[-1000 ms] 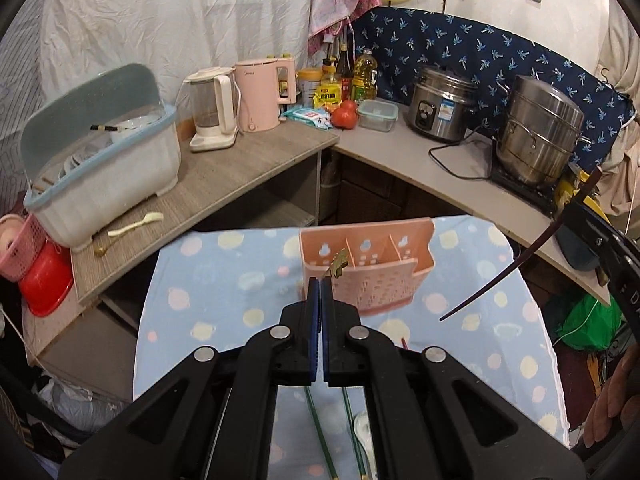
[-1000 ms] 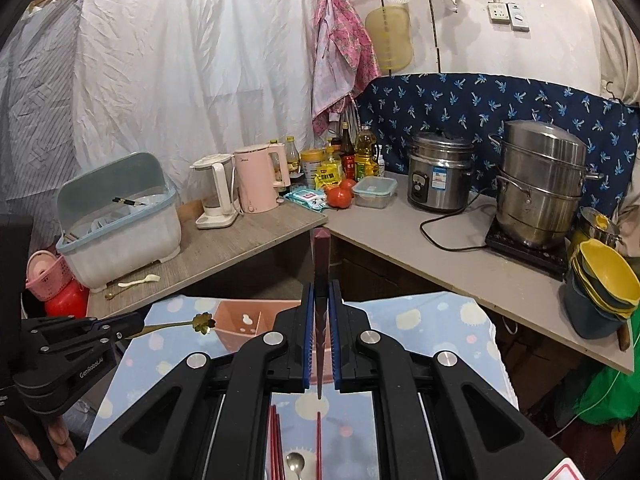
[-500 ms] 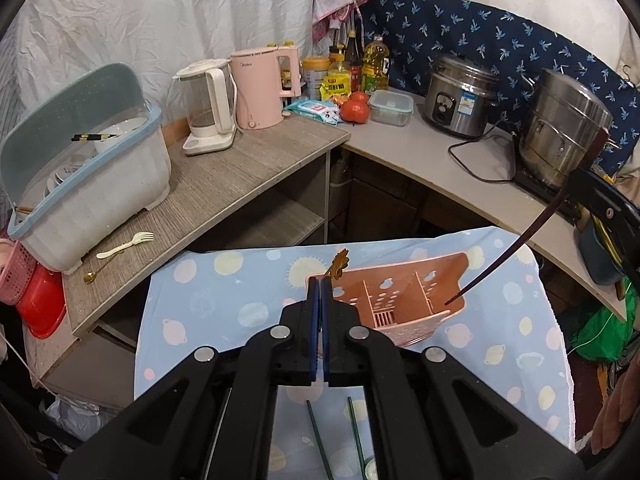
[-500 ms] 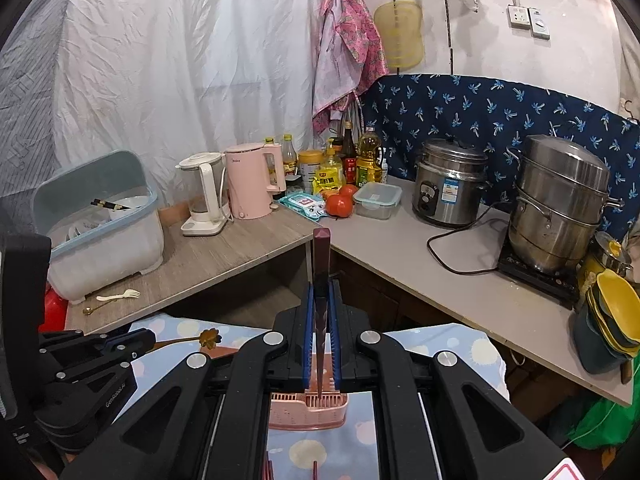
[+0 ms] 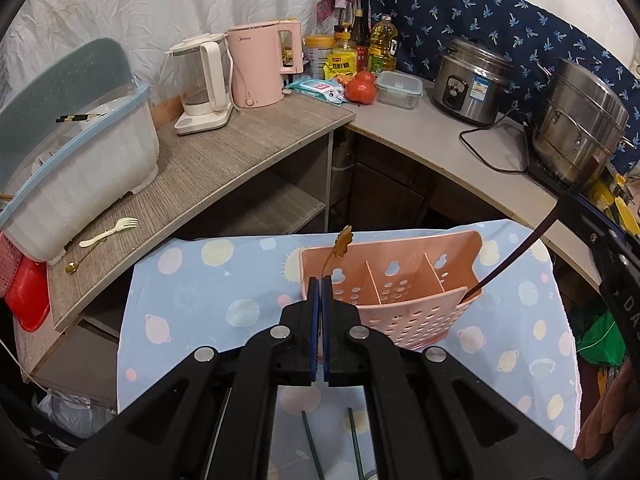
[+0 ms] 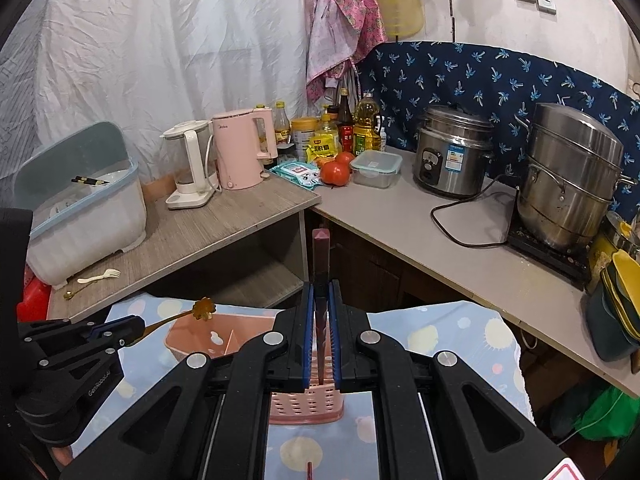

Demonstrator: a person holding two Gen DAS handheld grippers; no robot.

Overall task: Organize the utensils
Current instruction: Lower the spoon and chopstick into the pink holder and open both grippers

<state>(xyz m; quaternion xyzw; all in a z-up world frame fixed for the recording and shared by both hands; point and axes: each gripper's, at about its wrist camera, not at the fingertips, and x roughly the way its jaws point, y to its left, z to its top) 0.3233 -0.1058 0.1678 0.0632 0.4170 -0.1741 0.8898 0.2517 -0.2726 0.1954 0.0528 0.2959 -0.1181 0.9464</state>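
A pink slotted caddy (image 5: 404, 296) with three compartments stands on the spotted blue cloth (image 5: 192, 296). My left gripper (image 5: 320, 282) is shut on a thin gold utensil (image 5: 342, 242) with a flower-shaped end, held over the caddy's left compartment. My right gripper (image 6: 321, 292) is shut on a dark red chopstick (image 6: 321, 252) that sticks up between its pads. In the left wrist view this chopstick (image 5: 516, 256) slants down to the front rim of the caddy's right compartment. In the right wrist view the left gripper (image 6: 120, 330) holds the gold utensil (image 6: 203, 308) above the caddy (image 6: 208, 336).
Two green chopsticks (image 5: 352, 436) and a red one (image 6: 309, 470) lie on the cloth near me. Behind is an L-shaped counter with a dish bin (image 5: 76, 160), kettles (image 5: 260, 68), a rice cooker (image 5: 468, 80), a steamer pot (image 5: 576, 128), and a white fork (image 5: 110, 232).
Both grippers have moved forward and down towards the caddy, which now looks nearer. The chopstick's lower tip went from the cloth beside the caddy to its right compartment's rim.
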